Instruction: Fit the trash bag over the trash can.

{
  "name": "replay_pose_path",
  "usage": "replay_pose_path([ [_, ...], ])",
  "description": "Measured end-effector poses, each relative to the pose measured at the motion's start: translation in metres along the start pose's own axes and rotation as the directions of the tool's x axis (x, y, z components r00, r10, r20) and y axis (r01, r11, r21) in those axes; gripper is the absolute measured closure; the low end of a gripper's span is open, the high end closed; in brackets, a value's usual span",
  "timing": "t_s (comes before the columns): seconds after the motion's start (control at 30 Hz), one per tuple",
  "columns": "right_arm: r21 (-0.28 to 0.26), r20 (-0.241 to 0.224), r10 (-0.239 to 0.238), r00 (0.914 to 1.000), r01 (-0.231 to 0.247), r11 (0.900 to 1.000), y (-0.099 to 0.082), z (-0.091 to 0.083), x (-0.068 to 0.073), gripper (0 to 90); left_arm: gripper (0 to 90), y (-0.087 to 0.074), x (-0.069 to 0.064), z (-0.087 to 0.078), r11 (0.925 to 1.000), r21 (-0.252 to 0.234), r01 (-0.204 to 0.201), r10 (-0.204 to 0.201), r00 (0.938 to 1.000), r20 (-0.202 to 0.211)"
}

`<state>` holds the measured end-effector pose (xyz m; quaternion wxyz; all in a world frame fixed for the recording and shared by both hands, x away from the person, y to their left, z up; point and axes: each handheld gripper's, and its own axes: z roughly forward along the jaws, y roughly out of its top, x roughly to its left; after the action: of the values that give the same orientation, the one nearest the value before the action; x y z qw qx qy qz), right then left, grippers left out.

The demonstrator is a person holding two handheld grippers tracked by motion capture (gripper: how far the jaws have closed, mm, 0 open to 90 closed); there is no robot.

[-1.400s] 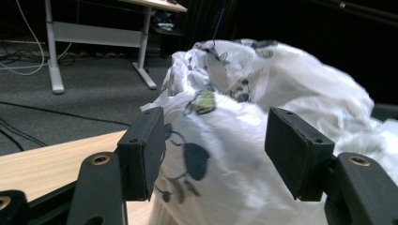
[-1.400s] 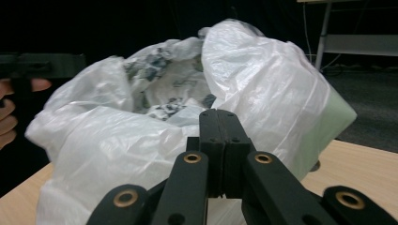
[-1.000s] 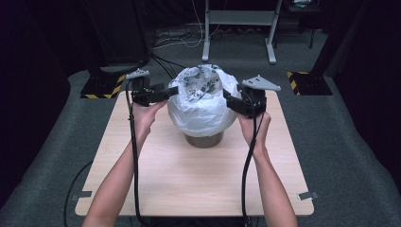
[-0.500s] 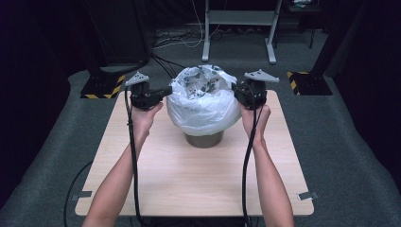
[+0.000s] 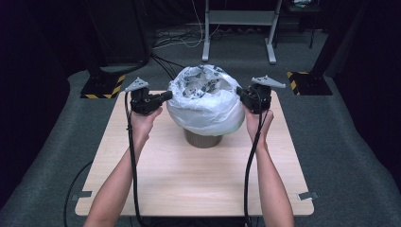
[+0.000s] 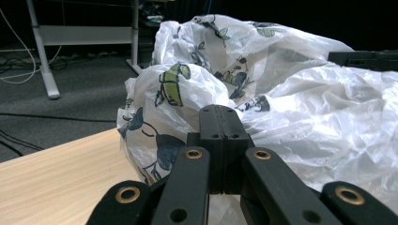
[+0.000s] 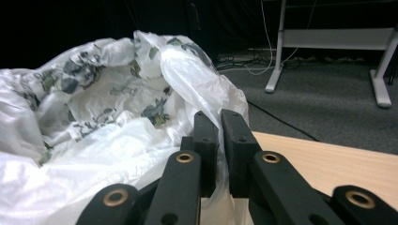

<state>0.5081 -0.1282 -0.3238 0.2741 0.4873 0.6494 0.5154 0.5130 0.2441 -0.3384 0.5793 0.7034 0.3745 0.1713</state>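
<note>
We have a white plastic bag (image 5: 204, 101) with a leafy print draped over a brown bin (image 5: 203, 138) that stands in the middle of the table (image 5: 189, 179). The left gripper (image 5: 164, 97) sits at the bag's left edge and the right gripper (image 5: 242, 93) at its right edge, both near the rim.

In the left gripper view the fingers (image 6: 220, 136) are clenched together, with the bag (image 6: 263, 93) bunched right against them; the film looks pinched in, though we cannot see the fold itself between the pads. In the right gripper view the fingers (image 7: 206, 140) have just been closing and now stand almost together, with a strip of the bag (image 7: 141, 117) running down into the narrow gap between them, so we judge that side gripped too.

To do this step well, we would keep both grips firm and pull the two edges outward and downward evenly, so the film slides over the rim without tearing. We should move both hands together; a one-sided tug could tip the bin or drag the bag off the far side. We would watch for the thin film slipping out of the right fingers
</note>
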Motion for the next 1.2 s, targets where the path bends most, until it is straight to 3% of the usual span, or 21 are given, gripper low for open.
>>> replay_pose_path([
  [0.5, 0.132, -0.038, 0.074, 0.9966, -0.068, 0.9888, -0.027, 0.026, -0.021, 84.1, 90.0, -0.014, -0.002, 0.007, 0.9978, 0.061, -0.026, 0.025, 0.9996, 0.016],
  [0.6, 0.131, -0.034, 0.075, 0.9966, -0.07, 0.9889, -0.026, 0.026, -0.021, 80.9, 90.0, -0.015, -0.003, 0.006, 0.9976, 0.062, -0.032, 0.031, 0.9994, 0.019],
  [0.63, 0.111, -0.022, 0.08, 0.9966, -0.077, 0.9908, -0.025, 0.022, -0.021, 70.0, 90.0, -0.016, -0.006, 0.004, 0.9975, 0.06, -0.038, 0.036, 0.999, 0.025],
  [0.77, 0.06, -0.016, 0.113, 0.9935, -0.112, 0.9919, -0.018, 0.006, -0.024, 53.7, 90.0, -0.019, -0.011, 0.001, 0.9972, 0.053, -0.053, 0.051, 0.9979, 0.04],
  [0.93, 0.009, -0.014, 0.108, 0.9941, -0.108, 0.9941, -0.004, -0.016, -0.018, 49.0, 90.0, -0.022, -0.019, -0.002, 0.9967, 0.046, -0.066, 0.063, 0.9962, 0.06],
  [1.2, 0.002, -0.051, 0.046, 0.9977, -0.046, 0.999, 0.013, -0.029, 0.008, 40.4, 90.0, -0.025, -0.043, -0.006, 0.9903, 0.047, -0.131, 0.126, 0.987, 0.1],
])
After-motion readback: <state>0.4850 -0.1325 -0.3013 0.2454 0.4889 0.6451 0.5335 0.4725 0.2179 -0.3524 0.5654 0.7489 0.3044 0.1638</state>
